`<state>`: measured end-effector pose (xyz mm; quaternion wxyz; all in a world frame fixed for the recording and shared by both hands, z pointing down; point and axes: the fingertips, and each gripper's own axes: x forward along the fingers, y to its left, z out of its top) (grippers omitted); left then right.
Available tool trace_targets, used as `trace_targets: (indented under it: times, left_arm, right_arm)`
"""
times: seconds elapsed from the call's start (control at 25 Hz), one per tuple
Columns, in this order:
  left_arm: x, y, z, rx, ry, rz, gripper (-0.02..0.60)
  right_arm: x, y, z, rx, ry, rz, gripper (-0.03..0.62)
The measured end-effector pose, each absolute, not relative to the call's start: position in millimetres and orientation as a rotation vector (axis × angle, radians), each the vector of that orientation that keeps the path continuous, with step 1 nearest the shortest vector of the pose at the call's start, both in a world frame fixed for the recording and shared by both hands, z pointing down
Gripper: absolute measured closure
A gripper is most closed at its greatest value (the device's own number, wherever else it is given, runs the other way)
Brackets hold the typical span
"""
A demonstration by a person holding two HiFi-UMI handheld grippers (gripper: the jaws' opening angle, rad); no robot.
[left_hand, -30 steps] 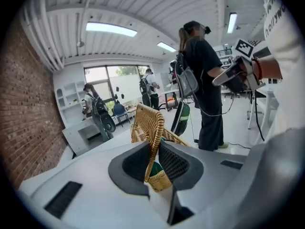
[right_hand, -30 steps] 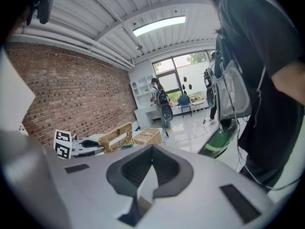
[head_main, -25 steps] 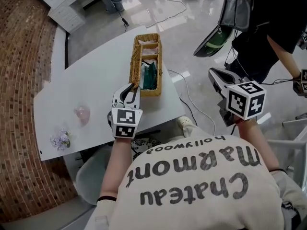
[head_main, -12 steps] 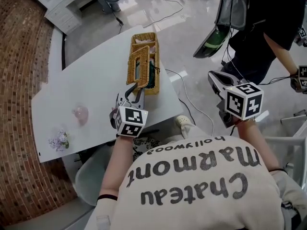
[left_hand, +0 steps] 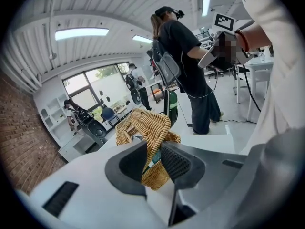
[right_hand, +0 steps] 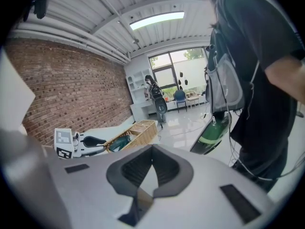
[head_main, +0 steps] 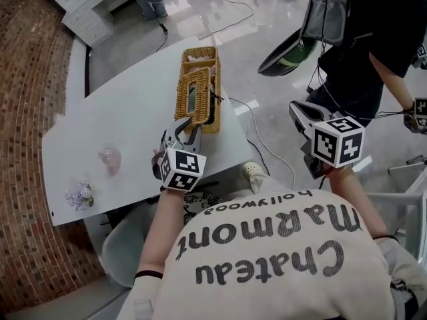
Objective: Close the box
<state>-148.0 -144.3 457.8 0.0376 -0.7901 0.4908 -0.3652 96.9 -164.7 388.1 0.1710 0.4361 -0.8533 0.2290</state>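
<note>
A long wicker box [head_main: 200,53] stands on the white table [head_main: 120,119], at its right edge. Its wicker lid [head_main: 193,93] leans over the box, tilted and not quite flat, with something green under it. My left gripper [head_main: 187,125] is at the lid's near end. In the left gripper view the lid [left_hand: 148,125] edge lies between the jaws of the left gripper [left_hand: 153,151], which are opening. My right gripper [head_main: 298,109] hangs off the table over the floor, far from the box; in the right gripper view the right gripper [right_hand: 152,149] is shut on nothing.
A pink object [head_main: 110,159] and a small flower bunch [head_main: 81,195] lie on the table's left part. A person in black [head_main: 363,39] stands on the right holding a green-lined bag [head_main: 287,52]. A cable [head_main: 263,142] runs along the floor beside the table.
The lid stood upright at the box's left side and has swung over the box. My left gripper moved a little right with it. The right gripper has barely moved.
</note>
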Motion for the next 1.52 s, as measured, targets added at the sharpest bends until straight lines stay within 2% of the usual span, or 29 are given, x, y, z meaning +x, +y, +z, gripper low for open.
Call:
trace_targets:
  times: [1.52]
  left_arm:
    - [-136,-142,480,-2.375,1.371,-1.314,0.483]
  right_arm:
    - [110,-183,403,1.235,-2.406,0.657,0.591]
